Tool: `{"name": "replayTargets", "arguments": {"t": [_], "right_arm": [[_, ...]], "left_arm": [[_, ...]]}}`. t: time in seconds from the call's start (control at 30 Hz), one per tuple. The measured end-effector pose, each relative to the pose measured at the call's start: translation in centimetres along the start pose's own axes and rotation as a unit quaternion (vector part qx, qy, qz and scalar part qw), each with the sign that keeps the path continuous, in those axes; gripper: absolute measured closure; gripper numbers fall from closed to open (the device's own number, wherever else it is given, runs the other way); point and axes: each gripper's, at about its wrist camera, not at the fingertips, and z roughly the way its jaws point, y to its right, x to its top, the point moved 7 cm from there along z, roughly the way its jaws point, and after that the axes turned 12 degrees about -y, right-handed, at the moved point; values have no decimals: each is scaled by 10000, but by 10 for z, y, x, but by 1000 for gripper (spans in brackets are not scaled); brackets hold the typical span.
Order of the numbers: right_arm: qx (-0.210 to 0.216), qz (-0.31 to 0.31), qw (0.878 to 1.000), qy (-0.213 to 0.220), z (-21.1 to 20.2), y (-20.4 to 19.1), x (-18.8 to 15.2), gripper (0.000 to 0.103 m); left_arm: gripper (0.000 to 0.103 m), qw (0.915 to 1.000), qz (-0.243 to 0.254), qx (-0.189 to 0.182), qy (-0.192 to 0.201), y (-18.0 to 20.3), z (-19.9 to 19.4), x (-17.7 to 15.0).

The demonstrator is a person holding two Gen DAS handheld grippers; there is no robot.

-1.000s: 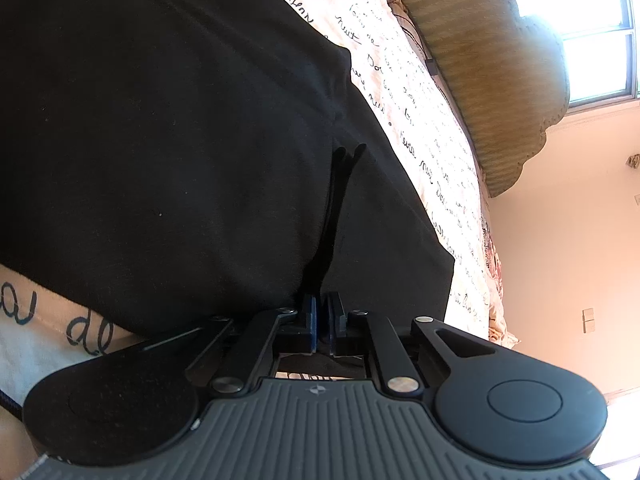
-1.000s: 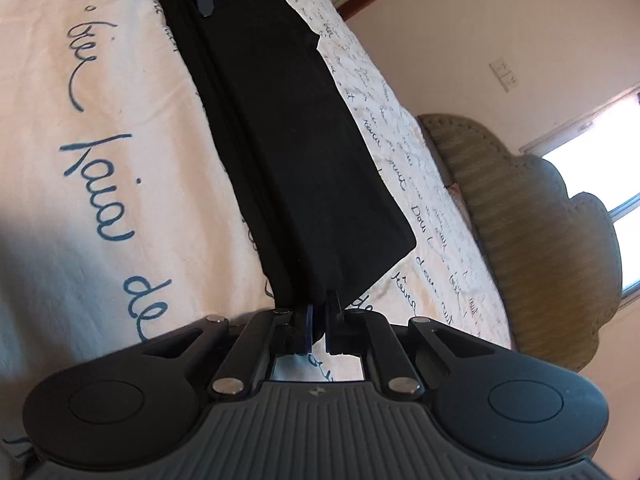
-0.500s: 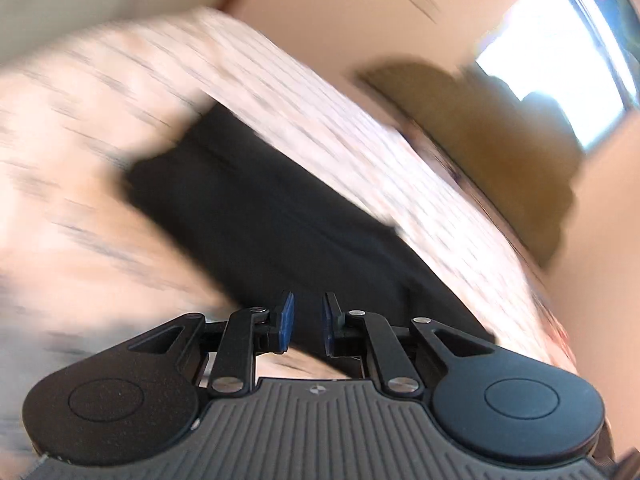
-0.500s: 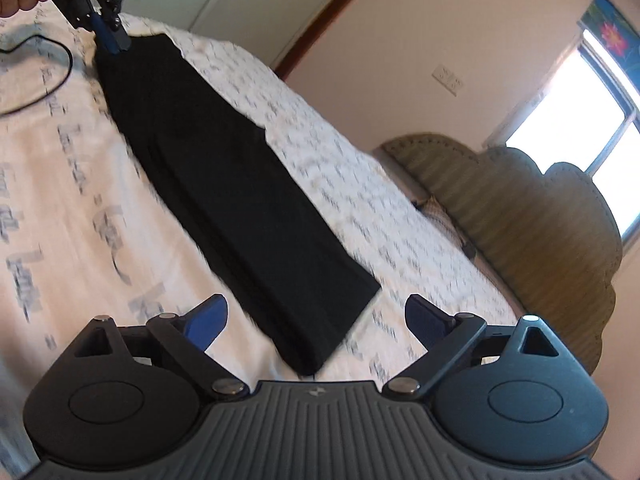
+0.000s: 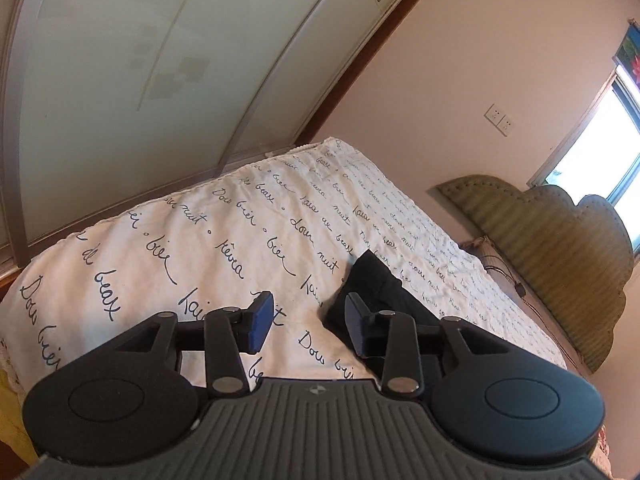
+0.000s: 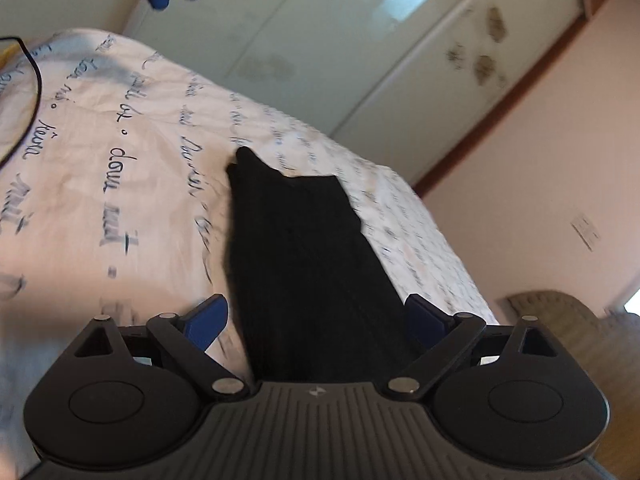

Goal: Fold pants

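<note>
Lying flat on the bed (image 6: 120, 128), black pants (image 6: 304, 264) form a long narrow strip. Left gripper (image 5: 308, 322) has just been opening, nothing between its jaws; right gripper (image 6: 316, 320) spread wide, empty.

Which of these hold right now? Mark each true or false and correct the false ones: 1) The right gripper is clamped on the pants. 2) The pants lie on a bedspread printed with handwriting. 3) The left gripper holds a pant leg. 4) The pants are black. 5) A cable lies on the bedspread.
1) False. The right gripper stands wide open, and the black pants lie free on the bed.
2) True. They rest on the white bedspread with dark script.
3) False. The left gripper has just been opening, with nothing between its jaws.
4) True.
5) True. A dark cable crosses the bedspread at the left edge of the right wrist view.
</note>
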Motion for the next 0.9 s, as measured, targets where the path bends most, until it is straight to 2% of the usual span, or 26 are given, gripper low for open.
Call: {"name": "replayTargets", "arguments": {"t": [0.1, 0.27, 0.37, 0.5, 0.53, 0.6, 0.63, 0.67, 0.8, 0.9], "right_arm": [[-113, -269, 9995, -96, 23, -13, 13, 7], [-437, -203, 9988, -110, 40, -5, 30, 7], [-494, -215, 9985, -87, 52, -5, 44, 7], [-646, -453, 9969, 12, 67, -15, 63, 8], [-592, -481, 9971, 14, 71, -18, 68, 14], [-232, -433, 9988, -66, 76, -23, 69, 52], [-64, -369, 9992, -163, 80, -26, 67, 76], [-49, -365, 9992, -167, 83, -30, 65, 79], [-62, -71, 9999, -118, 83, -27, 63, 80], [-228, -261, 9993, -170, 83, -32, 64, 79]], "left_arm": [[58, 10000, -23, -40, -76, -5, 7, -1], [53, 9995, -59, -141, -286, -4, 32, 4], [51, 9992, 9, -224, -333, 3, 39, 5], [46, 9990, 4, -273, -350, 6, 42, 4], [45, 9990, -7, -255, -358, 5, 42, 3], [45, 9991, -47, -194, -381, 2, 41, 1], [44, 9991, -63, -168, -395, 1, 40, 0], [43, 9991, -77, -140, -404, 0, 39, -1], [42, 9993, -94, -16, -363, 0, 31, -1], [39, 9995, -69, 14, -309, 5, 26, 0]]}}
